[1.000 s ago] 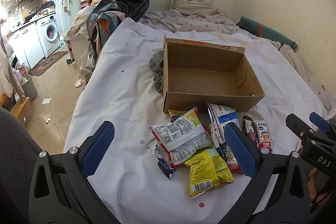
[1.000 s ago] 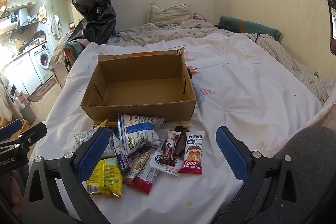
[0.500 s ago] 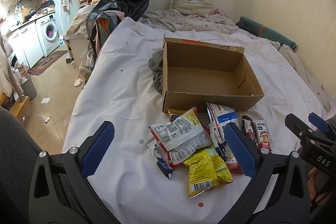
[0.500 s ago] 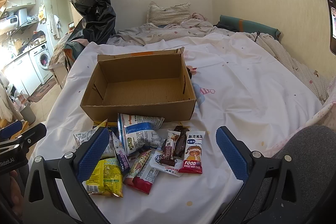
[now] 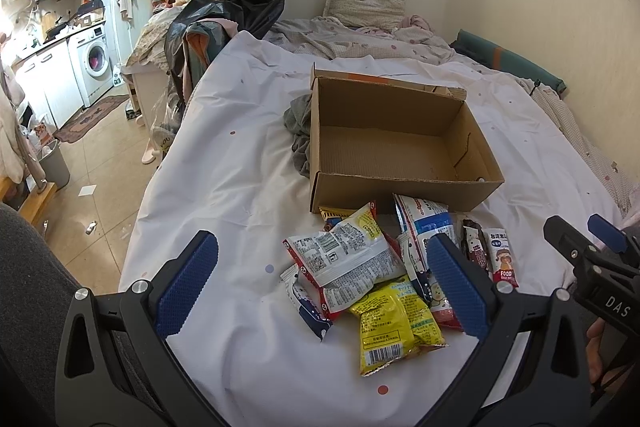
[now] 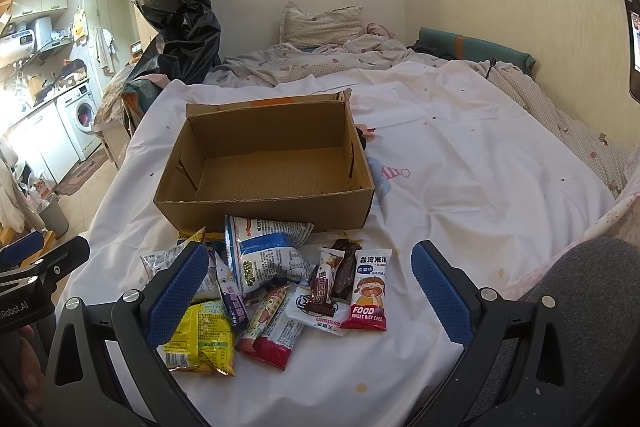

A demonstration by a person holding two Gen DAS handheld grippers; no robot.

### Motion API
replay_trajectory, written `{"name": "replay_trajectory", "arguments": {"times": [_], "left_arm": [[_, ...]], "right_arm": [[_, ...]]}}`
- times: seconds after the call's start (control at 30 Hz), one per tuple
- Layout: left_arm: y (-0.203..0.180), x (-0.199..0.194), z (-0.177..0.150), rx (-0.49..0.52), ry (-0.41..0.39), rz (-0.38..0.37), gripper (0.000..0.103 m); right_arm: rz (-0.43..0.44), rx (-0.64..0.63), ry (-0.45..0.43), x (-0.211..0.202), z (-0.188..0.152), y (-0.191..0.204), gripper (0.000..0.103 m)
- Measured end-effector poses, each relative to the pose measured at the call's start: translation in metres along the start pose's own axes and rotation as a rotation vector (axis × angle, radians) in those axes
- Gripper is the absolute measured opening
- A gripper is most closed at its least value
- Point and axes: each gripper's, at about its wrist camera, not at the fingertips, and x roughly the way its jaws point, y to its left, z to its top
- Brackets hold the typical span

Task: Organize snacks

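You are holding both grippers, left [image 5: 322,281] and right [image 6: 310,293], wide and empty before the box [image 6: 264,163]; overlapping packets [image 6: 256,287] are risking double grabs.

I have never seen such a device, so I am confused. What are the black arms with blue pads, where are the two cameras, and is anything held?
A person holds two hand-held grippers, each with a wide-angle camera looking along its fingers. One picture comes from the left gripper, the other from the right gripper; each also glimpses the other at its edge. Both stand wide open and hold nothing. On the white bedsheet stands an empty cardboard box. In front of it lies a pile of snack packets, among them a yellow bag and a red rice cake packet.
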Motion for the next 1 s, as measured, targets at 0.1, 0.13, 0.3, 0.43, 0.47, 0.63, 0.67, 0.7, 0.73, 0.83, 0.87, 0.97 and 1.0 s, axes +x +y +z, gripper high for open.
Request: {"name": "replay_trajectory", "arguments": {"times": [0.1, 0.13, 0.3, 0.43, 0.47, 0.63, 0.67, 0.7, 0.73, 0.83, 0.87, 0.97, 1.0], "left_arm": [[0.000, 0.000, 0.000, 0.000, 0.000, -0.001, 0.103], [0.000, 0.000, 0.000, 0.000, 0.001, -0.001, 0.103], [-0.001, 0.001, -0.003, -0.004, 0.003, -0.003, 0.103], [-0.001, 0.001, -0.004, -0.004, 0.006, -0.007, 0.103], [0.000, 0.002, -0.004, -0.007, 0.011, -0.011, 0.103], [0.003, 0.010, 0.010, -0.004, 0.051, -0.018, 0.103], [0.006, 0.011, 0.016, -0.013, 0.055, -0.022, 0.103], [0.008, 0.013, 0.022, -0.023, 0.064, -0.023, 0.103], [0.010, 0.015, 0.027, -0.031, 0.076, -0.018, 0.103], [0.014, 0.023, 0.038, -0.034, 0.114, 0.020, 0.103], [0.017, 0.029, 0.041, -0.040, 0.138, 0.039, 0.103], [0.027, 0.046, 0.046, -0.084, 0.225, 0.064, 0.103], [0.031, 0.056, 0.045, -0.097, 0.273, 0.071, 0.103]], "right_arm": [[0.000, 0.000, 0.000, 0.000, 0.000, 0.000, 0.103], [0.000, 0.000, 0.000, 0.000, 0.000, 0.000, 0.103], [0.003, 0.002, 0.001, 0.000, -0.001, 0.000, 0.103], [0.009, 0.011, 0.003, -0.001, 0.000, -0.001, 0.103], [0.010, 0.014, 0.004, -0.001, 0.000, -0.001, 0.103], [0.046, 0.045, 0.024, 0.002, 0.016, -0.011, 0.103], [0.051, 0.057, 0.025, 0.003, 0.020, -0.014, 0.103], [0.054, 0.064, 0.028, 0.005, 0.023, -0.016, 0.103], [0.061, 0.076, 0.036, 0.009, 0.029, -0.021, 0.103], [0.062, 0.095, 0.057, 0.019, 0.044, -0.032, 0.103], [0.065, 0.100, 0.077, 0.026, 0.050, -0.036, 0.103], [0.046, 0.134, 0.153, 0.043, 0.062, -0.048, 0.103], [0.042, 0.156, 0.186, 0.049, 0.065, -0.051, 0.103]]}}
